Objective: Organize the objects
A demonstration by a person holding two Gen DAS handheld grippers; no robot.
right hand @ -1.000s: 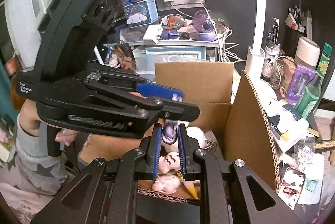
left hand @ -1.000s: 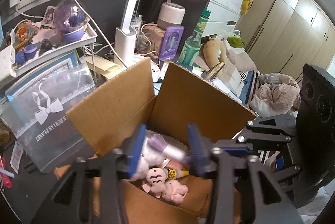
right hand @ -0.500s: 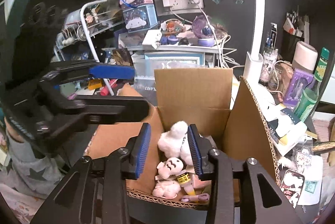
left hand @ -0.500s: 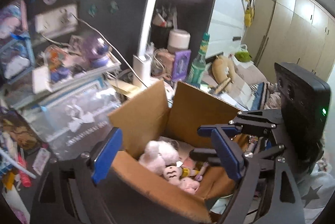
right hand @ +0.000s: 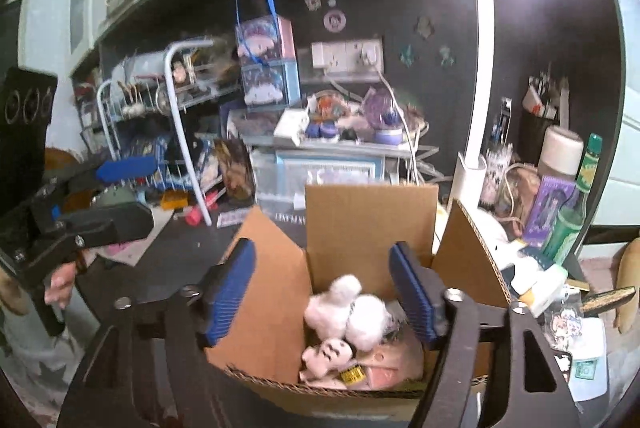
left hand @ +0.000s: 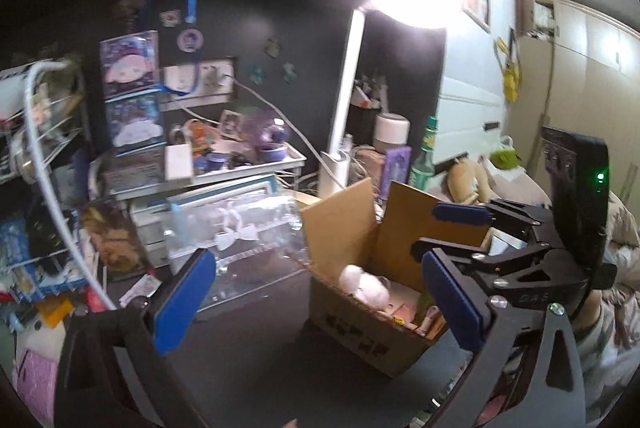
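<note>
An open cardboard box (right hand: 368, 224) stands on the dark desk; it also shows in the left wrist view (left hand: 348, 228). Inside lie a white plush toy (right hand: 352, 312), a small pink figure with a drawn face (right hand: 326, 354) and other small items. The white plush also shows in the left wrist view (left hand: 362, 282). My right gripper (right hand: 324, 300) is open and empty, held above the box's near side. My left gripper (left hand: 316, 308) is open and empty, left of the box and pulled back from it. The right gripper's body (left hand: 520, 260) shows beyond the box's right side in the left wrist view.
A white desk lamp (right hand: 476, 131) stands behind the box. A green bottle (right hand: 572, 211) and a purple card (right hand: 548, 207) are at the right. A cluttered white shelf tray (right hand: 336, 143), a wire rack (right hand: 176, 131) and a clear plastic bag (left hand: 236, 228) lie at the left.
Both grippers opened wide and let their small toys drop into the box. My left gripper pulled back and to the left, away from the box; the right gripper rose a little.
</note>
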